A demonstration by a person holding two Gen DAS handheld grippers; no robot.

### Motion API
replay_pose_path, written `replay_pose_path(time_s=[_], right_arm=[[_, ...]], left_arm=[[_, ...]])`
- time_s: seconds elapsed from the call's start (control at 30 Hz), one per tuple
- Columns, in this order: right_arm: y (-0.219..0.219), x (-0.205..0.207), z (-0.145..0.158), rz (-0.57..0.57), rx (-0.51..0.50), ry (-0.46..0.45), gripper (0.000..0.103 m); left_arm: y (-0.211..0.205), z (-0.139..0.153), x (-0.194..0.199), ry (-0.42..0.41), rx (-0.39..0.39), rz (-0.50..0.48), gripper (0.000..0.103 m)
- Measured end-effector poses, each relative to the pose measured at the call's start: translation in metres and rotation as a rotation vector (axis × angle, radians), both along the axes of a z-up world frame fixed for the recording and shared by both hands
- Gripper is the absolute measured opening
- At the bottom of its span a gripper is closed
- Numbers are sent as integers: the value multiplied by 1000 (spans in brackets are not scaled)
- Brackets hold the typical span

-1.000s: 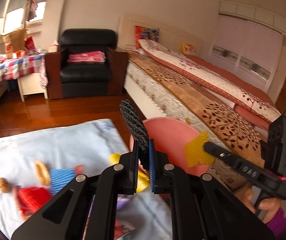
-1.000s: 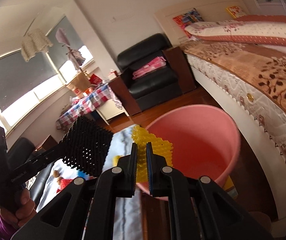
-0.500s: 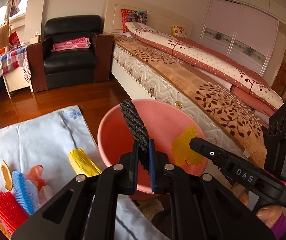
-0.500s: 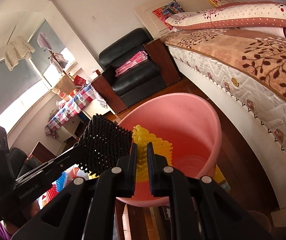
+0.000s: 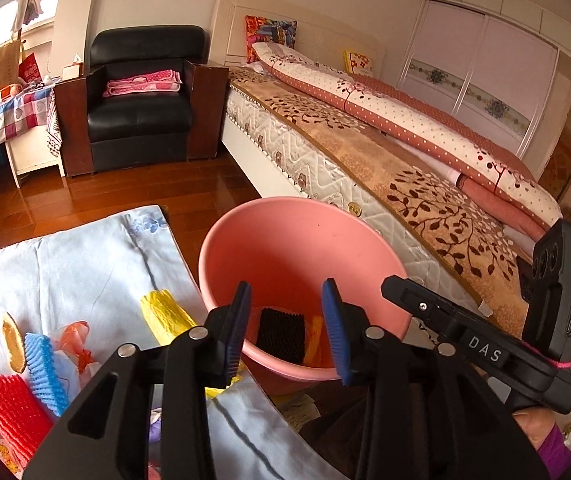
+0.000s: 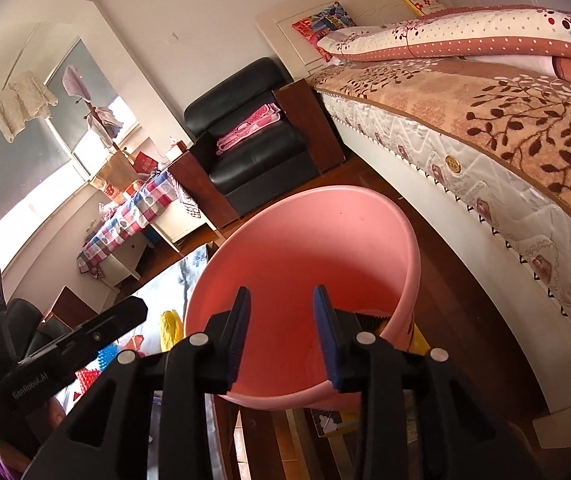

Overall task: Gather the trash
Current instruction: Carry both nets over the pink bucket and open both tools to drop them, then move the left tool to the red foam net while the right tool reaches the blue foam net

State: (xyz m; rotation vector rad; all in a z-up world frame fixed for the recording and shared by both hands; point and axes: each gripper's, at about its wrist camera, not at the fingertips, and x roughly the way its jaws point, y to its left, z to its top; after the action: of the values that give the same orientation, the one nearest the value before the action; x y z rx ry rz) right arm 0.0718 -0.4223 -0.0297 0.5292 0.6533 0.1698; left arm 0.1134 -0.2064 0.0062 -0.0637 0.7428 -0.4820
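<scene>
Both grippers, left (image 5: pixel 287 324) and right (image 6: pixel 281 332), have just been opening, nothing between the jaws. Black mesh (image 5: pixel 281 334) lies in pink bucket (image 5: pixel 245 224). Risk: yellow piece (image 5: pixel 165 312), at 9 o'clock from the bucket, gets overlooked.

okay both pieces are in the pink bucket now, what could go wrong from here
1. Both open grippers, left and right, hang low over the bucket; pulling away carelessly could catch its rim and tip it.
2. Red, blue and yellow pieces lie close together on the cloth; a grab may snag fabric.
</scene>
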Motion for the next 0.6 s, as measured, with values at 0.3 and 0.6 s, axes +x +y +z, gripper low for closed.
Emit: replay_pose_path(time_s=[0.3,0.6], right_arm=[[21,-17,13,36,-20,-16,39],[55,-32,25,110,-46,-30,39]], left_arm=[[29,17,-15,-35,-11,53,37],[82,39,-35,-91,-5,163,37]])
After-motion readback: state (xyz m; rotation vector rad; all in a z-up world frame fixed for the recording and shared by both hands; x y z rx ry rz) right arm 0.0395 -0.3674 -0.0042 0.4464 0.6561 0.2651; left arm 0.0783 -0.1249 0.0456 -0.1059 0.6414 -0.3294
